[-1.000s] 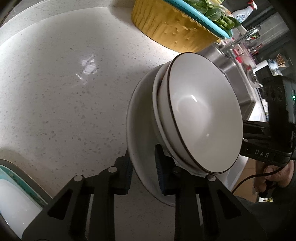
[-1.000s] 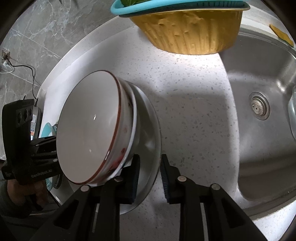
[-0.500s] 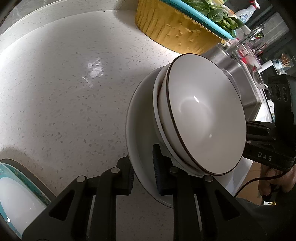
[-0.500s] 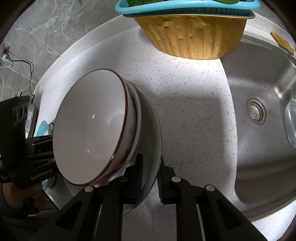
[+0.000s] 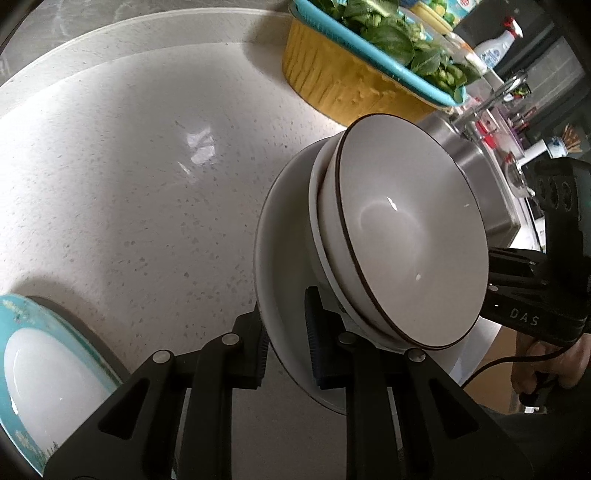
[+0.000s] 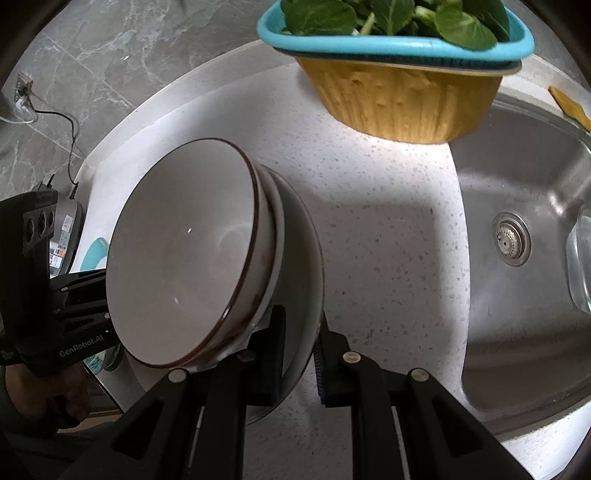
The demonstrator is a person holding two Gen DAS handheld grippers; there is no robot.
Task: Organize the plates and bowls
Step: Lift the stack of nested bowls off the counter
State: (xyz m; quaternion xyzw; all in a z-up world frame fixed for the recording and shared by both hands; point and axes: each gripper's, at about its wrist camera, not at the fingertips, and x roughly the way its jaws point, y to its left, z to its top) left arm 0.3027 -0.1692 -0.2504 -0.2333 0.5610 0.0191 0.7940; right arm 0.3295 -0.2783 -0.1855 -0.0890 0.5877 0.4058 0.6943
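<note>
Both grippers clamped on the rim of one white plate, from opposite sides: left gripper pinching the near edge in the left wrist view, one pad under the rim and one blue-padded finger on the inner face; right gripper closed on the opposite edge in the right wrist view, rim squeezed between its two pads. Held clear above the speckled white countertop, plate seen nearly edge-on by each camera. Stacked on the plate: a white bowl with a dark brown rim, nested in a second white bowl of which only the outer wall and lip show. Across the stack in the left wrist view, the black body of the other gripper, gripped by a person's hand with a cable trailing below. At lower left of that view, a teal-rimmed plate sitting on the counter, well apart from the stack. At the far end of the counter, a yellow basin with a teal strainer of leafy greens on top, just beside a steel sink with its drain visible. On the left in the right wrist view, grey marbled wall tile, a socket and a dark cable.
</note>
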